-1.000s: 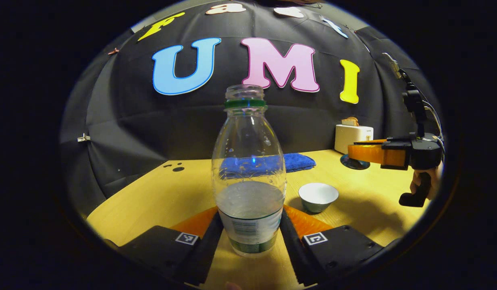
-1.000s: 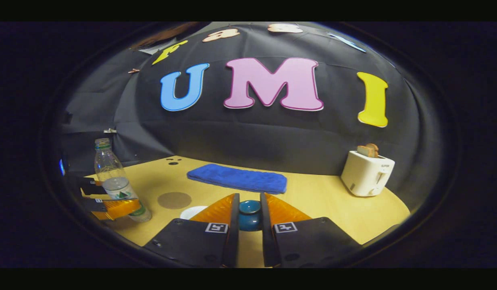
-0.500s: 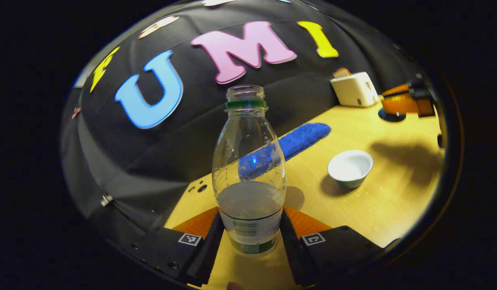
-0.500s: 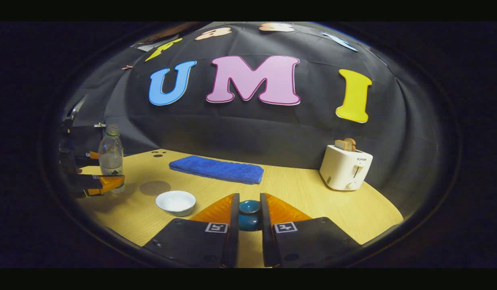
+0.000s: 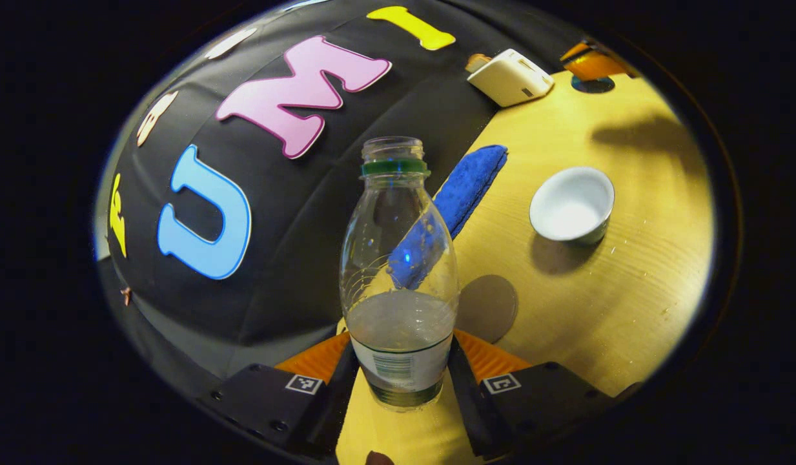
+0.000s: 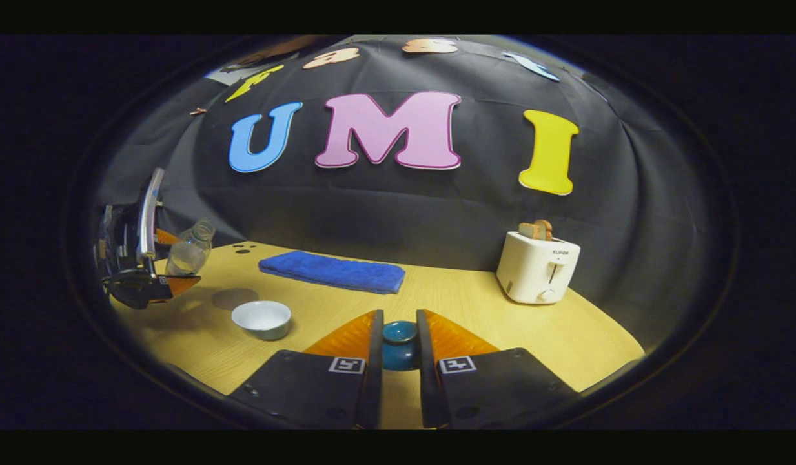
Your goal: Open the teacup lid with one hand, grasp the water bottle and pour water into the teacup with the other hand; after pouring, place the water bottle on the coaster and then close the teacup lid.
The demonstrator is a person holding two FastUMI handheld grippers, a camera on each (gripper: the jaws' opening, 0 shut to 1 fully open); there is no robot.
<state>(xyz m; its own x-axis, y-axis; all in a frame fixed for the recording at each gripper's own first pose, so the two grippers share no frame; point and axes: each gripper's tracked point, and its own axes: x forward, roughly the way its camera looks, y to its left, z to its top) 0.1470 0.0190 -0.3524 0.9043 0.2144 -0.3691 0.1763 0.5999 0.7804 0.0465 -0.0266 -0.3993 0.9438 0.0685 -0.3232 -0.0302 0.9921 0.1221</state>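
A clear uncapped water bottle (image 5: 398,271), about a third full, stands between the fingers of my left gripper (image 5: 399,352), which is shut on its lower body. In the right gripper view the bottle (image 6: 190,248) hangs above the table, leaning toward the white teacup (image 6: 261,319), with the left gripper (image 6: 153,274) at its base. The open, lidless teacup (image 5: 571,205) sits right of the round brown coaster (image 5: 487,309). My right gripper (image 6: 399,326) is shut on the blue teacup lid (image 6: 399,342), held off to the cup's right.
A folded blue towel (image 6: 331,272) lies along the back of the wooden table (image 6: 475,310). A white toaster (image 6: 538,267) with toast stands at the back right. The coaster (image 6: 235,298) lies bare between bottle and cup.
My left gripper has lifted the bottle and tipped it over toward the teacup. My right gripper has drifted farther from the cup, still holding the lid.
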